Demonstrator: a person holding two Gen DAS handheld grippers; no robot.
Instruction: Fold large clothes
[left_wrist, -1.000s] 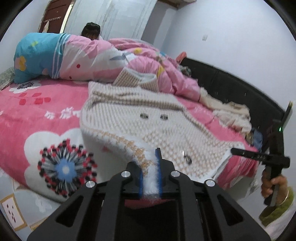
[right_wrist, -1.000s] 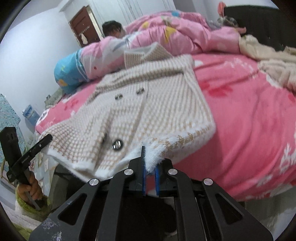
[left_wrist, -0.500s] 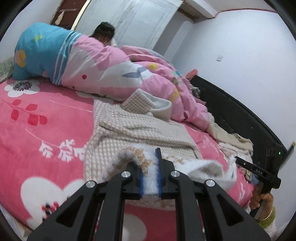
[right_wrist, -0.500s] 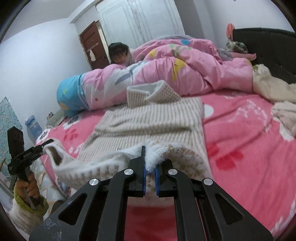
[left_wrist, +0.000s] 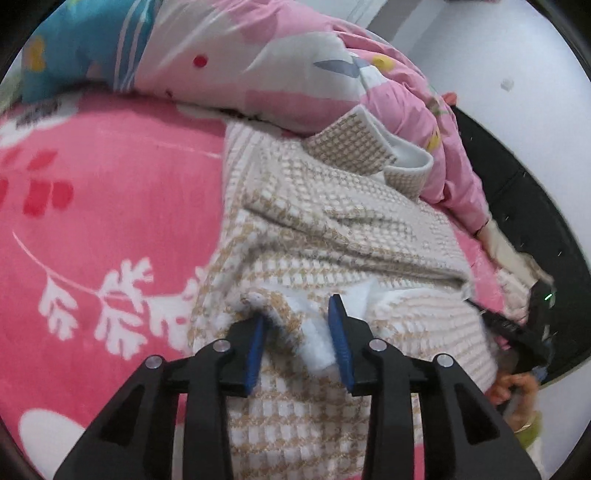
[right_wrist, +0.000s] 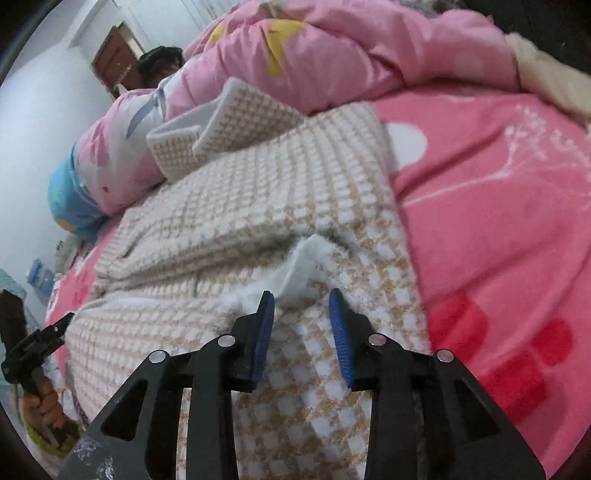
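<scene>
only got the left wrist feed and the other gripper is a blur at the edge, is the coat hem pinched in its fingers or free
observer: free. the right gripper is opening, and the hem's white fleecy corner lies loose just ahead of its blue fingers, not pinched.
operator: does that corner lie flat
observer: no, it curls up and shows white lining. the rest of the checked coat lies doubled over on itself.
operator: anyone else in shot
observer: dark hair shows past the pink duvet, by a brown door.
</scene>
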